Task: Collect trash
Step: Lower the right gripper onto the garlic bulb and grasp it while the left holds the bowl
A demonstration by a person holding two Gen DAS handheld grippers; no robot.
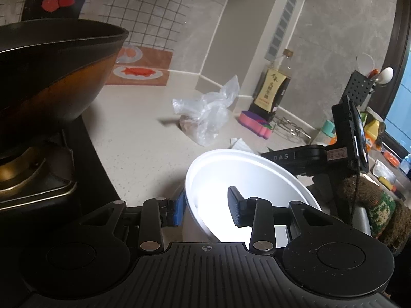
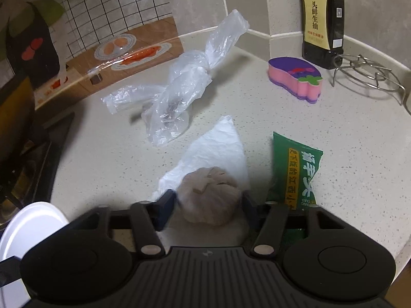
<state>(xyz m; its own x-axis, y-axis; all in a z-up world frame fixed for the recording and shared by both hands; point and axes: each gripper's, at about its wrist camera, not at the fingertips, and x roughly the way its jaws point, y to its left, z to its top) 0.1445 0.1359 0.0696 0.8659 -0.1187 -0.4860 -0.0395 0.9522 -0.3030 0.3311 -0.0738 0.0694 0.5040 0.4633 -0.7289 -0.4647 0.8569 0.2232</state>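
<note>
My left gripper (image 1: 206, 209) is shut on the rim of a white bowl (image 1: 246, 179), one finger outside and one inside, and holds it over the counter. The bowl also shows in the right wrist view (image 2: 30, 220) at the lower left. My right gripper (image 2: 208, 205) is shut on a greyish crumpled paper ball (image 2: 209, 195), just above a white plastic bag (image 2: 215, 151). A green snack packet (image 2: 295, 177) lies to its right. A clear knotted plastic bag (image 2: 177, 89) lies further back; it also shows in the left wrist view (image 1: 205, 110).
A black wok (image 1: 51, 71) sits on the stove at left. A soy sauce bottle (image 2: 323, 23), a pink and purple sponge (image 2: 295, 77) and a wire rack (image 2: 367, 77) stand at the back right. The right gripper's body (image 1: 321, 154) is beside the bowl.
</note>
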